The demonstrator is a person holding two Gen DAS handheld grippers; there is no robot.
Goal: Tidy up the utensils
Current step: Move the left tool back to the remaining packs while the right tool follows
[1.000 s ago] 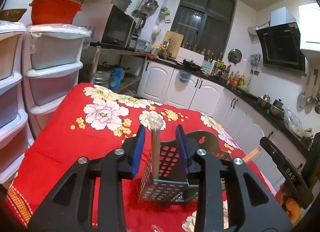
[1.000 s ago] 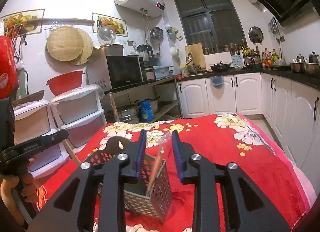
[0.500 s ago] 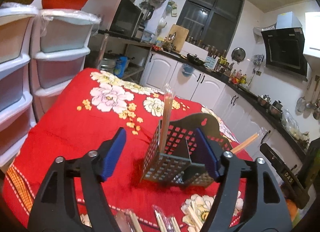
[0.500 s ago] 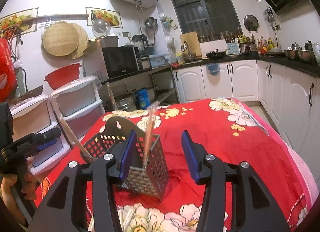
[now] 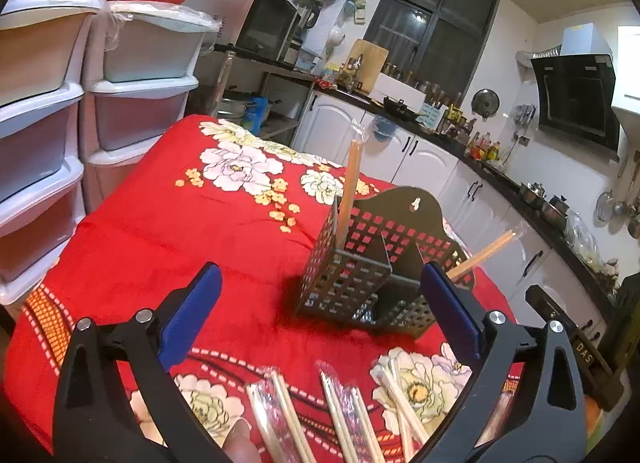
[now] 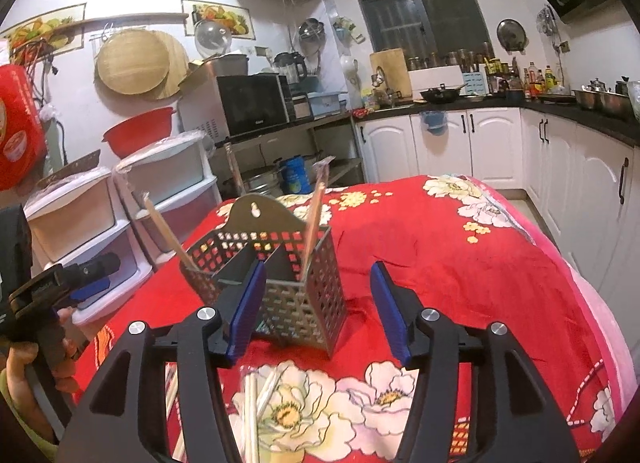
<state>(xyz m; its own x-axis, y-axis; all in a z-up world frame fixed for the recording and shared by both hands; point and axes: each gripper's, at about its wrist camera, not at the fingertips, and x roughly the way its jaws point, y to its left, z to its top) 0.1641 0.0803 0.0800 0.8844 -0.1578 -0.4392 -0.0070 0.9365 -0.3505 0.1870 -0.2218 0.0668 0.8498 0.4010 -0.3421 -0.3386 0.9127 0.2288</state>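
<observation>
A perforated metal utensil holder point(image 5: 348, 283) point(image 6: 292, 295) stands on the red flowered tablecloth point(image 5: 160, 231). One wrapped pair of chopsticks point(image 5: 349, 191) point(image 6: 316, 215) stands upright in one end compartment. Another pair point(image 5: 484, 253) point(image 6: 168, 233) leans out of the opposite end. My left gripper point(image 5: 320, 311) is back from the holder, its jaws opening wide with nothing held between them. My right gripper point(image 6: 318, 311) is also short of the holder, jaws opening and empty. Several wrapped chopsticks point(image 5: 340, 411) point(image 6: 256, 395) lie loose on the cloth under both grippers.
White plastic drawer units point(image 5: 48, 135) stand just off the table's left side. Beyond the table are a shelf with a microwave point(image 6: 252, 105) and white kitchen cabinets point(image 6: 460, 143). A hand point(image 6: 24, 367) holding the left gripper point(image 6: 72, 283) shows at the left edge of the right wrist view.
Both grippers let go of the wrapped chopsticks, which now stand in the holder. Both opened and drew back, and the loose chopsticks on the cloth came into view.
</observation>
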